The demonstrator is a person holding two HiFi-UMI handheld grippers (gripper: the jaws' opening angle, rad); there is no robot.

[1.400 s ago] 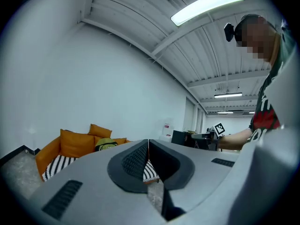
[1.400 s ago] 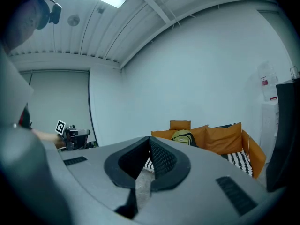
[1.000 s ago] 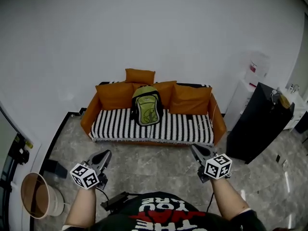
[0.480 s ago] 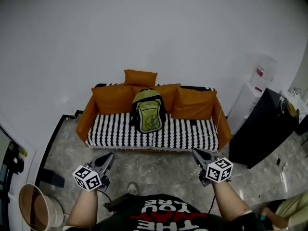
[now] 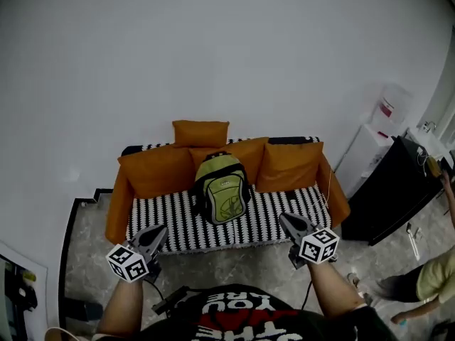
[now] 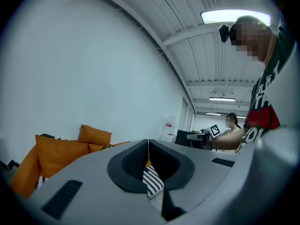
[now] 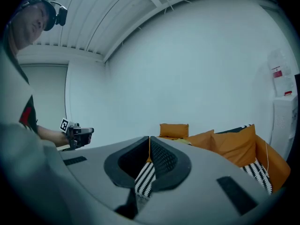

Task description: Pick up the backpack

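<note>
A green and black backpack [image 5: 222,188] stands upright on the striped seat of an orange sofa [image 5: 327,183], leaning against the back cushions. In the head view my left gripper [image 5: 157,232] is held low at the left, short of the sofa's front edge. My right gripper [image 5: 286,221] is at the right, over the seat's front edge. Both are shut with nothing between the jaws. In the left gripper view the jaws [image 6: 148,142] meet in a thin line; the right gripper view shows its jaws [image 7: 149,138] closed the same way. The backpack is hidden behind the gripper bodies in both gripper views.
Orange cushions [image 5: 200,131] line the sofa back. A black cabinet [image 5: 387,194] and a white dispenser [image 5: 373,130] stand to the right of the sofa. Another person [image 5: 423,290] is at the lower right. The floor is grey marble [image 5: 85,275]. A black cable lies near my feet.
The view has moved closer to the sofa; it and the backpack now sit lower and larger in the head view. Both grippers stay shut. A person has appeared at the lower right.
</note>
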